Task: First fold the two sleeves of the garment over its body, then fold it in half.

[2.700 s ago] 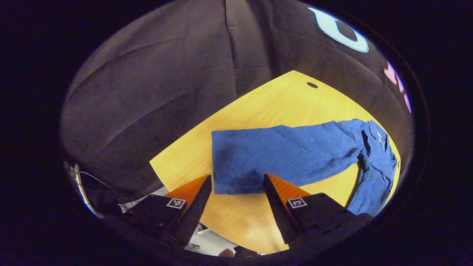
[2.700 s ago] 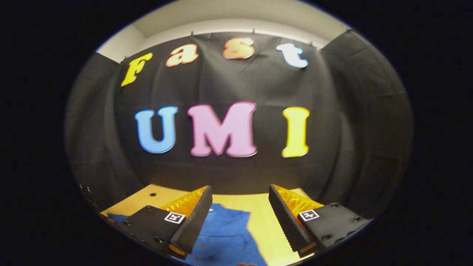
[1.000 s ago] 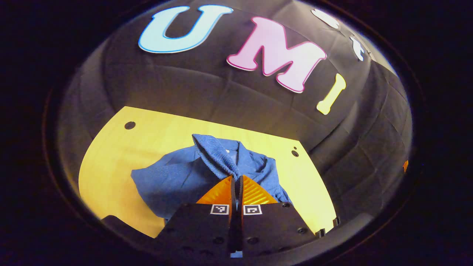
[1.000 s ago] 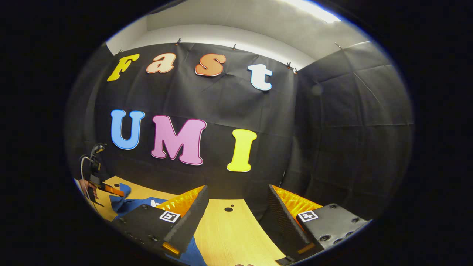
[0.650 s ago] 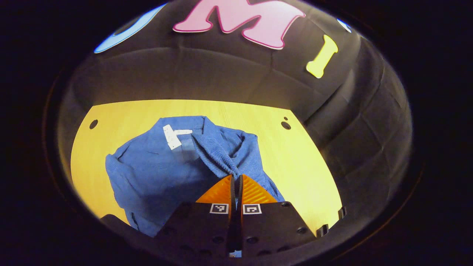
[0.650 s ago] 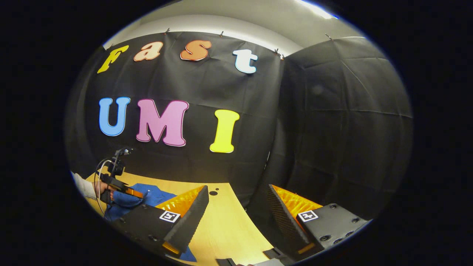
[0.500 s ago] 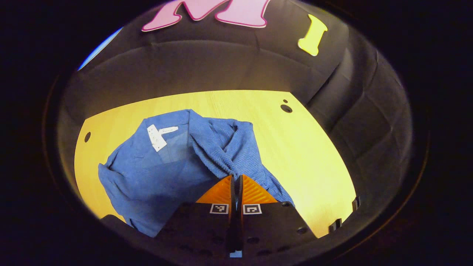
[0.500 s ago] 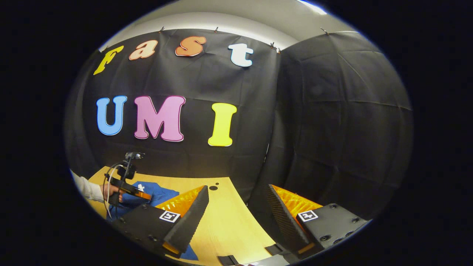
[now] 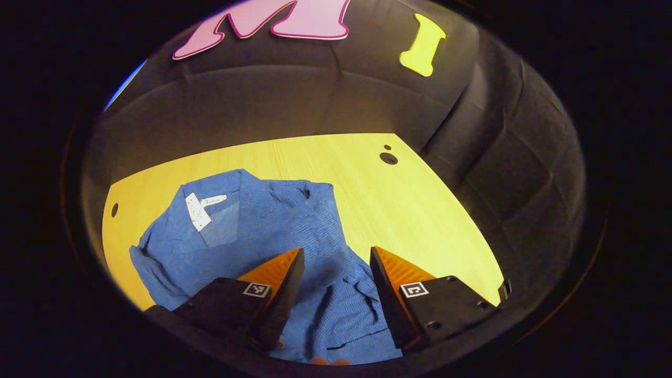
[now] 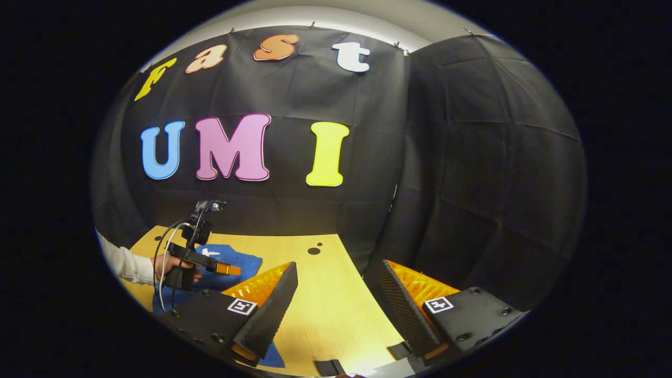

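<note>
The blue ribbed-knit garment [image 9: 262, 231] lies rumpled on the yellow wooden table [image 9: 420, 210], one sleeve laid across its body, white neck label up. The left gripper [image 9: 333, 283] hovers just above the cloth, jaws apart, holding nothing. The sensible play here, one judges, is flattening that sleeve before chasing the other. The right gripper [image 10: 338, 304] waits well off to the side, fingers spread, empty, aimed across bare table toward the wall.
</note>
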Demonstrator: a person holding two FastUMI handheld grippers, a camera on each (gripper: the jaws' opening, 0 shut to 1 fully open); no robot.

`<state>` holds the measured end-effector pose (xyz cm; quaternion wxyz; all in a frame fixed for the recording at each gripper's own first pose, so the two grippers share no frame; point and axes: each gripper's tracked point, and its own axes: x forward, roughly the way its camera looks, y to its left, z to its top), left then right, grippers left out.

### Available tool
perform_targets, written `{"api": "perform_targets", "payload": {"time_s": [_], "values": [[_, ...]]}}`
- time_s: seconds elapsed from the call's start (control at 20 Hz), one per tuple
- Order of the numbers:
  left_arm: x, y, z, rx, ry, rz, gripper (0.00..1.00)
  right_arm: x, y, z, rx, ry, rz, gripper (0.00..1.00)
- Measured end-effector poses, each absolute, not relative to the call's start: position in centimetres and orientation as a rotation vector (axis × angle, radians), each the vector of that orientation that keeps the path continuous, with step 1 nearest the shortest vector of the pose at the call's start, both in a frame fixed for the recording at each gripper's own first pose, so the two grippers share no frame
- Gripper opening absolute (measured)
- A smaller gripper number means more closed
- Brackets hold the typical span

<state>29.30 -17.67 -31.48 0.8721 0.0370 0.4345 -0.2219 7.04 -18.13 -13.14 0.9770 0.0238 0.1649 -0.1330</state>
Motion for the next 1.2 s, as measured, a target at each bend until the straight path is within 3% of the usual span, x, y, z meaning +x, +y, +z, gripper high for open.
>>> {"api": "perform_targets", "payload": {"time_s": [0.15,0.35,0.6,0.9,1.2], "values": [[27.1,-13.5,-28.2,0.083,0.868,-0.372,0.75,8.5,-16.1,-14.6,0.068,0.349,-0.208,1.0],[19.7,-4.7,-25.2,0.059,0.875,-0.241,0.77,9.9,-11.8,-18.5,0.107,0.42,-0.111,1.0],[7.0,7.9,-28.1,0.128,1.002,0.02,0.78,8.1,-5.3,-27.8,0.116,0.681,0.023,1.0],[-4.3,10.9,-34.9,-0.083,1.255,0.169,0.8,1.3,-1.1,-37.6,0.123,1.164,0.106,1.0],[-8.1,12.4,-38.2,-0.102,1.383,0.226,0.79,-1.2,-1.1,-40.4,0.079,1.384,0.079,1.0]]}}
